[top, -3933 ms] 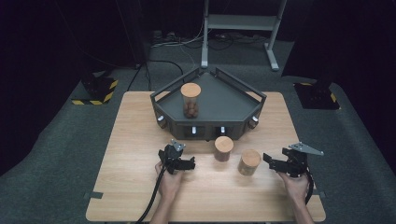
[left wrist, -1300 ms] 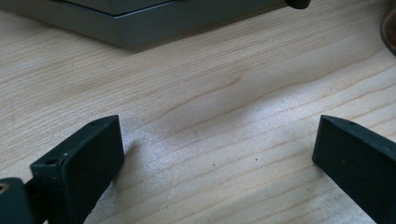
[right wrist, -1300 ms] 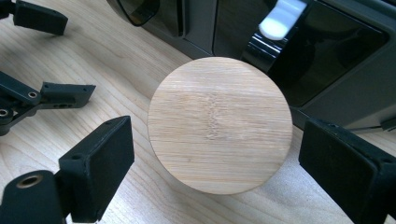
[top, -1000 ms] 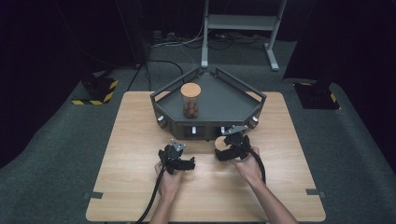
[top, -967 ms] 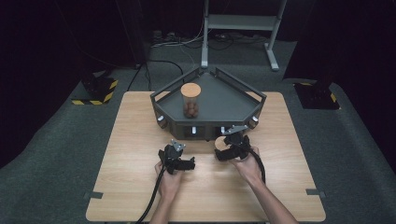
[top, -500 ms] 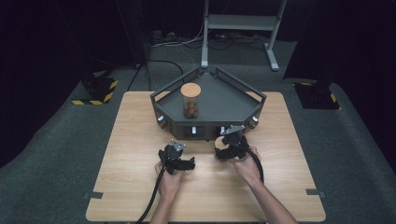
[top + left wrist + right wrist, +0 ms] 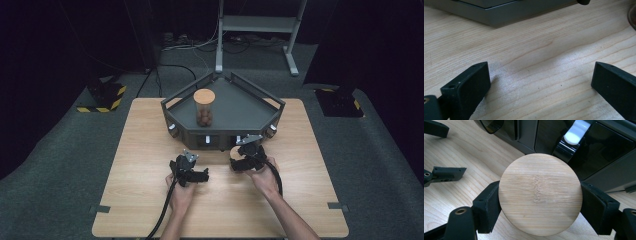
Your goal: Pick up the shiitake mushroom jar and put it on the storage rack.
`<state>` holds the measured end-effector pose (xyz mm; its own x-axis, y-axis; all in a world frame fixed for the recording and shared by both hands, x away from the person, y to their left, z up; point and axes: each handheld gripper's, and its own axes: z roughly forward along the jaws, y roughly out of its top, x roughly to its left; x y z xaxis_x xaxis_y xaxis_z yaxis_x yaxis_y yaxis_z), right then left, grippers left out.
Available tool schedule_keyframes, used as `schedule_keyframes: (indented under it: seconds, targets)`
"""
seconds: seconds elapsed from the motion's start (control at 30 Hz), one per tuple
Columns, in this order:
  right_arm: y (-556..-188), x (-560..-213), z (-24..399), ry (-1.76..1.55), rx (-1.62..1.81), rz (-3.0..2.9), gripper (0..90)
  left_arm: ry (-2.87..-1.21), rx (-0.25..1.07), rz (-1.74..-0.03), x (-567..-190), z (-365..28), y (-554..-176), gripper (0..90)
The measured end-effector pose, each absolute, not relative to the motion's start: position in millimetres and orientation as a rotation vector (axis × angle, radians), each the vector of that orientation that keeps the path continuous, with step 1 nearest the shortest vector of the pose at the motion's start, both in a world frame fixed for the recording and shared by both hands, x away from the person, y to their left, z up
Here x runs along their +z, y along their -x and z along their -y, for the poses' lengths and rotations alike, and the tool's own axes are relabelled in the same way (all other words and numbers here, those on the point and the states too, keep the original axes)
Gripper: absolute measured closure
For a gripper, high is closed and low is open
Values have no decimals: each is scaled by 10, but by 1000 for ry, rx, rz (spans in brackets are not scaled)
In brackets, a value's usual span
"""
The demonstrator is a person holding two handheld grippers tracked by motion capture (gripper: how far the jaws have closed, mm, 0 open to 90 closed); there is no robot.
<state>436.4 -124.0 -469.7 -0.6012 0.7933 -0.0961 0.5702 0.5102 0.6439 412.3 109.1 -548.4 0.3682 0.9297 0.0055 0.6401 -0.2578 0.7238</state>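
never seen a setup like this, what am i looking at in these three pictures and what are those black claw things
A person sits at a wooden table and holds a hand tool in each hand. Each tool is a gripper: two black jaws that squeeze together.

The wide picture comes from a camera above the table. The other two come from small cameras riding on the grippers, looking along their jaws.

On the table stands a dark grey angular tray with a jar on it; the jar has a round wooden lid and brown pieces inside.

The left gripper rests with its jaws wide open over bare wood, holding nothing. The right gripper has just closed on a second jar with a wooden lid, just in front of the tray; its jaws press against both sides.
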Motion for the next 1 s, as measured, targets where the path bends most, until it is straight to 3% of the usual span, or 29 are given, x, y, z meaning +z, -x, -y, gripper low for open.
schedule_keyframes:
  seconds: [1.0]
  targets:
    - [-4302, -4420, 1407, -1104, 895, -2367, 240, -1997, 586, -1353, -5484, -1091, -4123, 22]
